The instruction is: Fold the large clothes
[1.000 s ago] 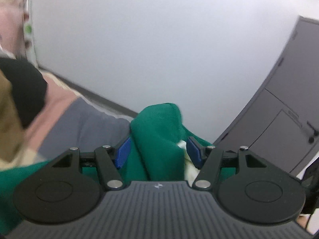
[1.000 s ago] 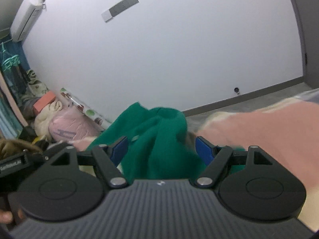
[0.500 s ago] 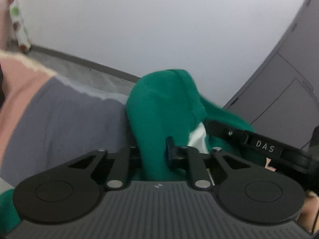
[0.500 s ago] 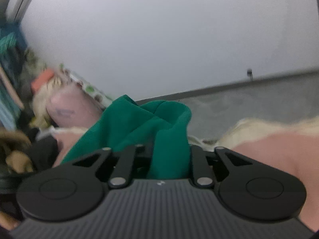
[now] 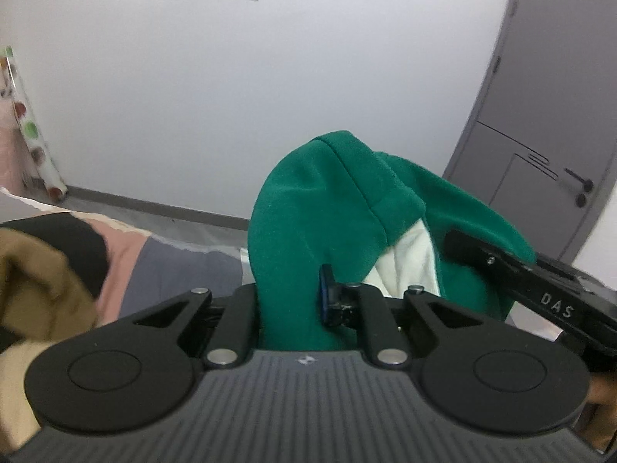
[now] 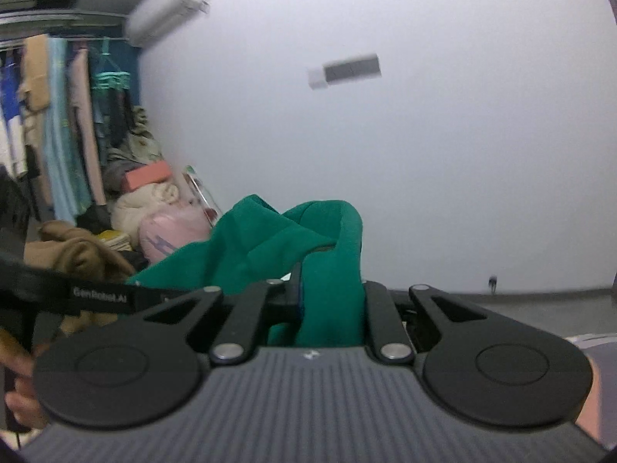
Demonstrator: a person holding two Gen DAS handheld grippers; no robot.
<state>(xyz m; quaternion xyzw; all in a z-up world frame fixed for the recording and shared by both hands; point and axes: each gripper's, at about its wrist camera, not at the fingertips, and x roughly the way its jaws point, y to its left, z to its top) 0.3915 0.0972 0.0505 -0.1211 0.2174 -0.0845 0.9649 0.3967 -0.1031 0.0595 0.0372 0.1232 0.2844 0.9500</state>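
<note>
A large green garment [image 5: 327, 200] with a white lining [image 5: 408, 262] hangs bunched between both grippers, lifted off the bed. In the left wrist view my left gripper [image 5: 289, 293] is shut on a thick fold of it. The other gripper's black body [image 5: 547, 289] pokes in from the right, against the same cloth. In the right wrist view my right gripper [image 6: 331, 297] is shut on another fold of the green garment [image 6: 270, 239]. There the left gripper's body [image 6: 77, 297] shows at the left edge, with a hand [image 6: 19, 393] below it.
A pink and grey bed cover [image 5: 162, 266] lies below left, with a brown garment [image 5: 34, 281] on it. A grey door [image 5: 540, 115] stands at the right. A clothes rack [image 6: 58, 115] and a pile of bedding [image 6: 154, 208] fill the left corner.
Both grippers went from open around the green cloth to shut on it. Both then rose with it, so more wall and less bed shows now.
</note>
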